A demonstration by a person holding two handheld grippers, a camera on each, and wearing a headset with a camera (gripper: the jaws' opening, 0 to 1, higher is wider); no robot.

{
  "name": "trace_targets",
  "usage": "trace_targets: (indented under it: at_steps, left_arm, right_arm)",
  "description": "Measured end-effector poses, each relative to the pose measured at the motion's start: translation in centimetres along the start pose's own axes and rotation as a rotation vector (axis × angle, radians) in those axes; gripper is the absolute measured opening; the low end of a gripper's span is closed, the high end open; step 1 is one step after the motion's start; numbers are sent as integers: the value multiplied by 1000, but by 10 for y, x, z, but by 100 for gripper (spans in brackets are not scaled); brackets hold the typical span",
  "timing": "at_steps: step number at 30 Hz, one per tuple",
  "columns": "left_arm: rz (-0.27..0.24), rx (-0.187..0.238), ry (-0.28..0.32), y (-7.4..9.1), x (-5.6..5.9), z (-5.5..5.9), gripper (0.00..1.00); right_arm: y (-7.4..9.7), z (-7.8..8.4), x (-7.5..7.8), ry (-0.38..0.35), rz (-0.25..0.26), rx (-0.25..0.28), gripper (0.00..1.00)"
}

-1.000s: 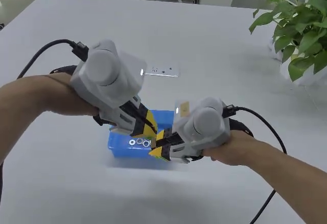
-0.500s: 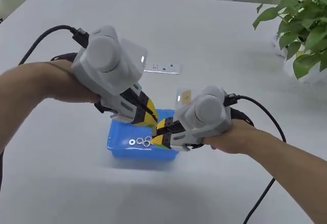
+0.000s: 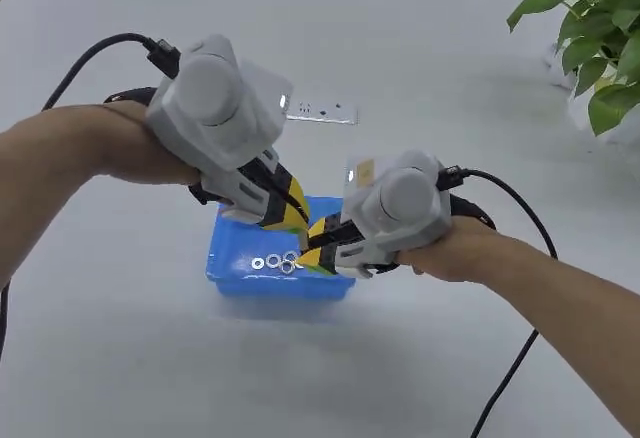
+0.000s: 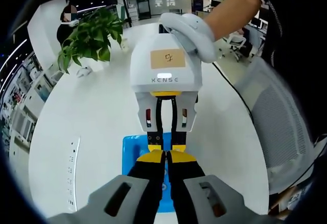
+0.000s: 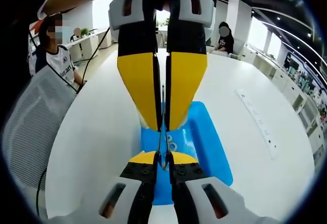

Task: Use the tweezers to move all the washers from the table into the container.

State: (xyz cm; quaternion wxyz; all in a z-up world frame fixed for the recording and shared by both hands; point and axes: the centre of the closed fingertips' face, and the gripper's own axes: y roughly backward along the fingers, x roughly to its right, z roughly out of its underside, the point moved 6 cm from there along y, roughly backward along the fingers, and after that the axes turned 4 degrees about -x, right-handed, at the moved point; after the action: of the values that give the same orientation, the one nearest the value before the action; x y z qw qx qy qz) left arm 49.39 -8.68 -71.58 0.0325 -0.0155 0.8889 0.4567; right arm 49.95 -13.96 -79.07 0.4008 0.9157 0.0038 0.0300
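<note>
- Compared with a second ago, the left gripper (image 3: 290, 216) and the right gripper (image 3: 314, 250) remain tip to tip over the blue container (image 3: 228, 260). Only the head view's framing has shifted.
- The washers (image 3: 274, 261) lie in the same small cluster on the container floor as before.
- The container sits on the white table (image 3: 120, 358) and holds those few washers, just beneath the meeting jaw tips. In the right gripper view they (image 5: 172, 144) lie on the blue floor (image 5: 209, 147) just past the tips.
- In the left gripper view, the left gripper's (image 4: 166, 157) jaws are pressed together.
- The right gripper's (image 5: 163, 158) jaws are drawn in to a narrow slit with a thin metal sliver, seemingly the tweezers (image 5: 164, 141), pinched between them.
- A power strip (image 3: 320, 113) lies well beyond the container.
</note>
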Motion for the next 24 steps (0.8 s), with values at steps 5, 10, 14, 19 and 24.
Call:
trace_targets:
  at_steps: [5, 10, 14, 19, 24]
  left_arm:
    - [7, 4, 8, -8, -3, 5, 5]
    - [9, 9, 16, -15, -5, 9, 5]
    - [9, 8, 18, -18, -8, 12, 5]
    - [12, 6, 21, -21, -10, 14, 5]
    - [16, 4, 25, -24, -11, 16, 5]
  right_arm:
    - [-6, 6, 2, -7, -12, -12, 11]
    - [-11, 11, 4, -11, -21, -22, 11]
    - [-15, 14, 7, -16, -25, -28, 11]
    - [-18, 16, 9, -22, -33, -34, 11]
    - [-21, 18, 10, -27, -40, -40, 11]
